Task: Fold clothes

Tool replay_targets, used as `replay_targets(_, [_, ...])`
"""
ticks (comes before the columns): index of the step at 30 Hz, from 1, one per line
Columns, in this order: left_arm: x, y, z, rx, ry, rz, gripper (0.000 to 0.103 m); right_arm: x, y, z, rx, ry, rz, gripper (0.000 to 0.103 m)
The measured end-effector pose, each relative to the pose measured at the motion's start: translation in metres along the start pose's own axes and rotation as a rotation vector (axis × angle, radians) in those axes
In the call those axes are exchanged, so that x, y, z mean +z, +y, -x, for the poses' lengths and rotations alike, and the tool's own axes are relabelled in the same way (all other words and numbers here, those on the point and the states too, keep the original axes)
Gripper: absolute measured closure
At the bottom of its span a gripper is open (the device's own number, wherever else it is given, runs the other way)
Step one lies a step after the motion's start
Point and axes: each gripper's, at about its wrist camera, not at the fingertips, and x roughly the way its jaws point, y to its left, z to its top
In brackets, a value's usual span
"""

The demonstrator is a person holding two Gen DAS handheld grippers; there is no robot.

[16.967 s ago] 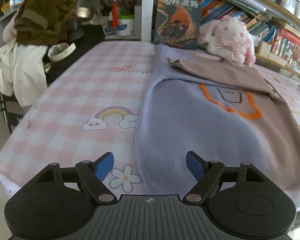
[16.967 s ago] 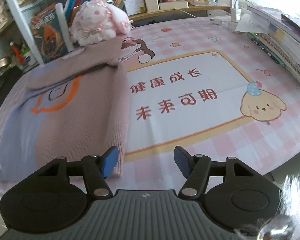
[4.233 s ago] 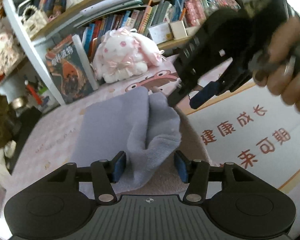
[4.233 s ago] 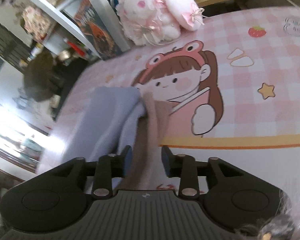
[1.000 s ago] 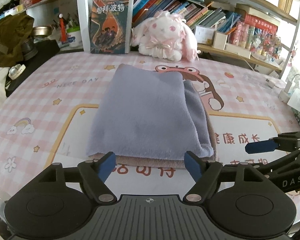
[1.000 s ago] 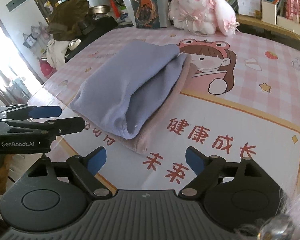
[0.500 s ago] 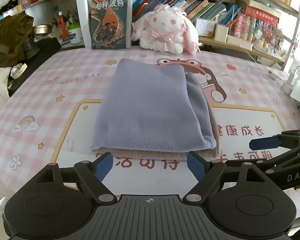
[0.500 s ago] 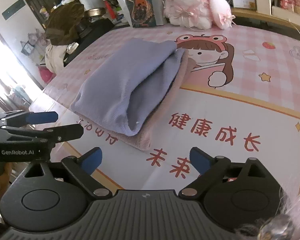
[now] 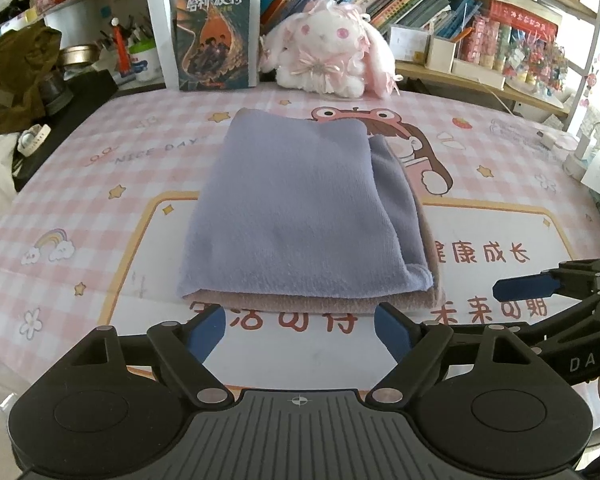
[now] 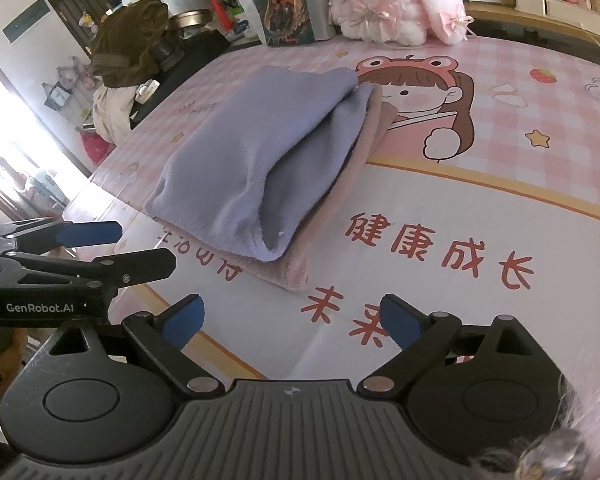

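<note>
Sweater [image 9: 300, 216]: folded into a lavender-over-pink bundle, it is lying flat at the centre of both frames on the pink checked tablecloth [image 9: 100, 184].
Left gripper [image 9: 299, 330]: we are holding it at the lower edge of its own frame, just short of the bundle's near edge, jaws spread wide with nothing between them.
Right gripper [image 10: 292, 318]: we are keeping it low in its frame, jaws spread wide and empty, apart from the bundle.
Backdrop: plush rabbit [image 9: 328, 60] and an upright book [image 9: 216, 32] are sitting at the top of the left view.
</note>
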Motion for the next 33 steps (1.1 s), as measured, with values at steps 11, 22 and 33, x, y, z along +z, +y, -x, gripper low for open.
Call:
replay_targets(11, [0.008, 0.014, -0.004, -0.044, -0.042, 0.002, 0.019, 0.005, 0.003, -0.002, -0.047, -0.017, -0.02, 0.008])
replay_targets(22, [0.028, 0.067, -0.011, -0.179, -0.126, -0.031, 0.019, 0.019, 0.017, -0.006, -0.153, -0.144, -0.159, 0.008])
replay_targets(33, [0.058, 0.129, -0.074, -0.385, 0.002, 0.061, 0.019, 0.045, 0.038, -0.044, -0.275, -0.144, -0.362, 0.008])
